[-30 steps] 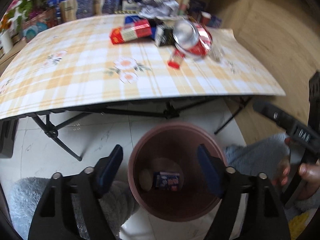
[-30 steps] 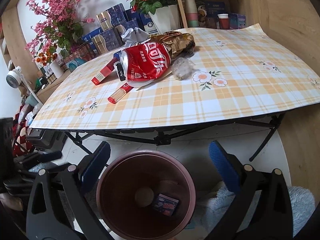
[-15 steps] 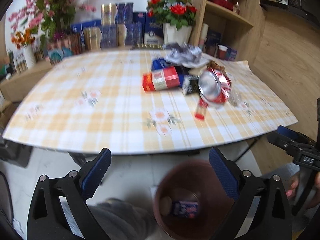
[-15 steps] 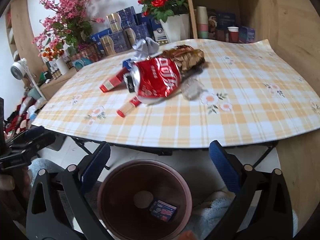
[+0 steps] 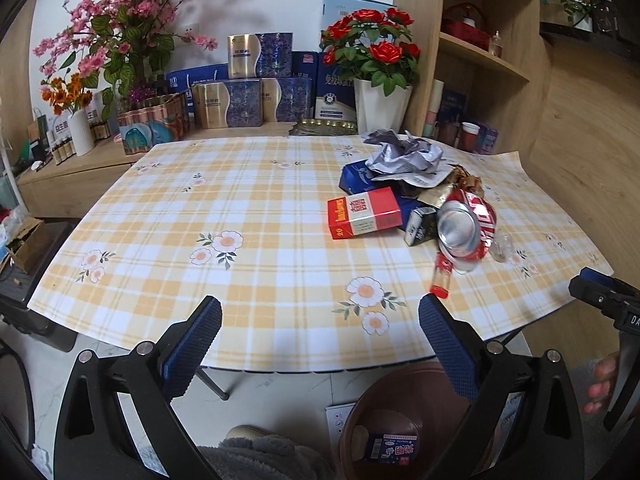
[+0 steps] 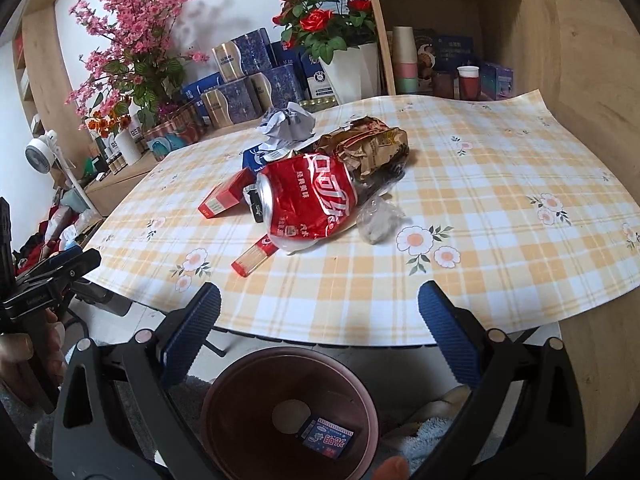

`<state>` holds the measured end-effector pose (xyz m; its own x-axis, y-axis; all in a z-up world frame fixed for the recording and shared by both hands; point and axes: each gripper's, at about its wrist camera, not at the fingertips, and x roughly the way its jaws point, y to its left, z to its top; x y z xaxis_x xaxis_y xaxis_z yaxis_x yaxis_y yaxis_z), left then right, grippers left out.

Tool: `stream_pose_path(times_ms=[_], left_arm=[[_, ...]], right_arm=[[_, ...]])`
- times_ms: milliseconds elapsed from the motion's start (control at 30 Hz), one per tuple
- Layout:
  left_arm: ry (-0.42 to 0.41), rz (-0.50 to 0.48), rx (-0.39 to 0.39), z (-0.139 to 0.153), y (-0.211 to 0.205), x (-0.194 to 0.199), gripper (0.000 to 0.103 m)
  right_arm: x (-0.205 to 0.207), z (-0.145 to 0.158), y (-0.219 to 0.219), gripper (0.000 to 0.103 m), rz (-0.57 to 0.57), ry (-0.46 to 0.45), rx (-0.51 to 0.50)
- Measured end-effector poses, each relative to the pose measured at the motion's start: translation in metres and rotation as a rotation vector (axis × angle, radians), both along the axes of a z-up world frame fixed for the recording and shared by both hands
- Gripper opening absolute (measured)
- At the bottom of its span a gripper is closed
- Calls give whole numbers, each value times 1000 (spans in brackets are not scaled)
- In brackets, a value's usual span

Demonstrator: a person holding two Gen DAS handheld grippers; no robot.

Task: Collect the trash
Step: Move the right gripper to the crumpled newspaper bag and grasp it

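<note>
My left gripper [image 5: 320,332] hides part of the bin [image 5: 384,412]; both it and my right gripper [image 6: 320,332] gape wide, empty, at the table [image 5: 240,344] edge.

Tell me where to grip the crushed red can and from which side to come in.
Grip the crushed red can across its dented middle, coming from above with the right gripper. It lies on its side, silver end toward the cigarette pack, so its flattened flanks suit the pads.

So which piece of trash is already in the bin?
The small blue box lies at the bottom of the brown bin. The crushed red can and the rest sit on the table.
</note>
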<state>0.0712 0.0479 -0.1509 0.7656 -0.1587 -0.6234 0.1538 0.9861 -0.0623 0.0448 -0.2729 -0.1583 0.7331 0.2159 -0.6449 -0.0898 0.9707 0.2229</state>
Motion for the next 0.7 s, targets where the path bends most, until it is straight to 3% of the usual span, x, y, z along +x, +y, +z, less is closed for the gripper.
stream_pose_path(times_ms=[233, 567, 700], left_arm=[[8, 19, -30, -1, 9, 16, 96], [46, 30, -43, -13, 10, 48, 96], [43, 42, -35, -15, 9, 61, 96]], right_arm=[[26, 3, -11, 97, -43, -5, -110], [89, 10, -21, 97, -4, 33, -37], [126, 23, 5, 97, 68, 10, -138]])
